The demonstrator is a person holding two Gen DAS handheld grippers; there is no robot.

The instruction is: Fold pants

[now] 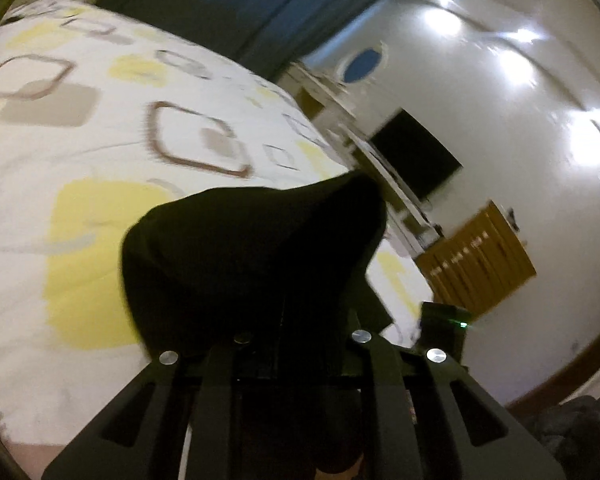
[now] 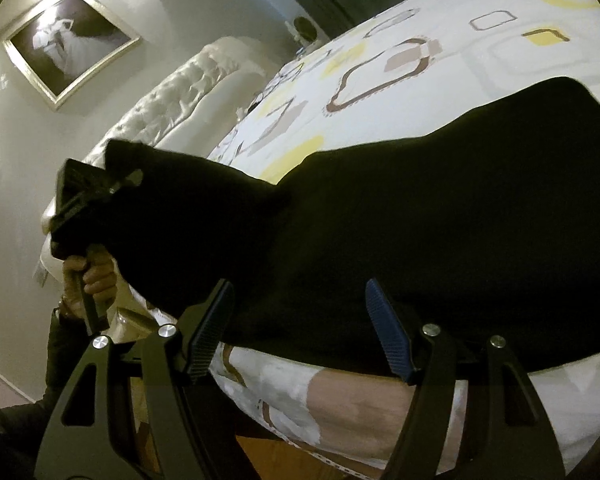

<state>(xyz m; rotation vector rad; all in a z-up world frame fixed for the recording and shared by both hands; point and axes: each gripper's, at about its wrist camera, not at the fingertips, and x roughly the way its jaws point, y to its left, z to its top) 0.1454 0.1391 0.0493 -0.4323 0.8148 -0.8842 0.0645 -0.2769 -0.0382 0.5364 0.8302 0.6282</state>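
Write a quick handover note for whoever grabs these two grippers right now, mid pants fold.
Left gripper: shut on one end of the black pants, lifted off the bed.
Right gripper: open, pads either side of the pants' near edge, not pinching.
Pants: mostly spread across the patterned bedcover.
Done: one end picked up.
Left: probably close the right gripper, carry the end over, flatten the fold.

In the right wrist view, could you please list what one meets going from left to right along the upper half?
Framed picture → white tufted headboard → patterned bedspread, with the black pants lying below it.
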